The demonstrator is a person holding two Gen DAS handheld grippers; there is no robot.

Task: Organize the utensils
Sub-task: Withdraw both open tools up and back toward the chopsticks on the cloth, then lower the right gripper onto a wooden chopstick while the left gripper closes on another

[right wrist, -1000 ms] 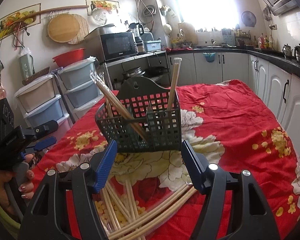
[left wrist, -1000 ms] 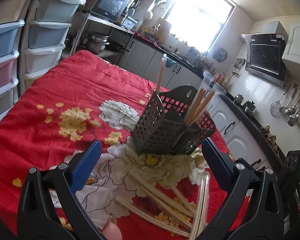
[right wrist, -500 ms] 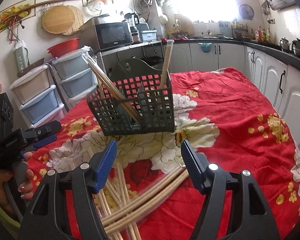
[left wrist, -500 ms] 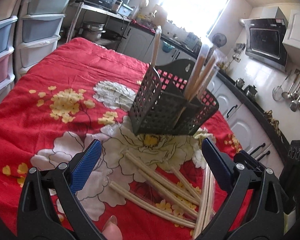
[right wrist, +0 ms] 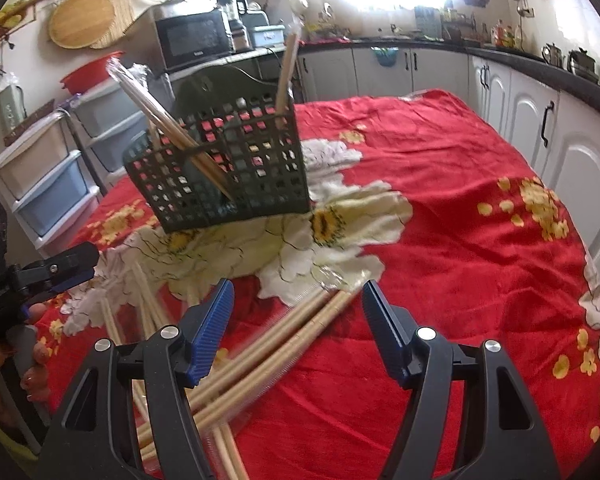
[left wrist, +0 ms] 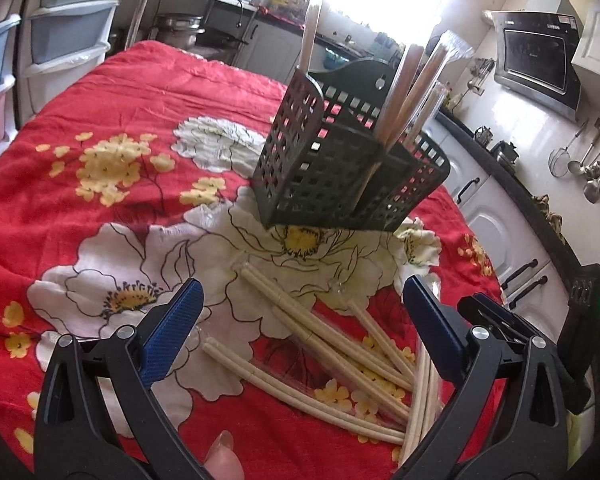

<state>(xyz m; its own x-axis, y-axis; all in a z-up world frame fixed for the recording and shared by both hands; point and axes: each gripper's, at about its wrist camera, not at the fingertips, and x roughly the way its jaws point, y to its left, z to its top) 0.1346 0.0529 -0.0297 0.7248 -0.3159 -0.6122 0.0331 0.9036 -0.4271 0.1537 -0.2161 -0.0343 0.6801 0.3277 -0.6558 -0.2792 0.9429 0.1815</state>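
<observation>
Left wrist view shows the left gripper (left wrist: 300, 322) with fingers spread and empty above loose wrapped chopsticks (left wrist: 320, 344) lying on the worktop's red floral cloth (left wrist: 140, 100). Just beyond them stands the black basket (left wrist: 340, 172), already holding a few wrapped pairs (left wrist: 412, 88) upright. From the right wrist view, the right gripper (right wrist: 298, 322) is likewise open, holding nothing, above more chopsticks (right wrist: 284, 340). By my judgement the sorting is partly done: several pairs are stowed, and roughly as many or more remain to pick up.
</observation>
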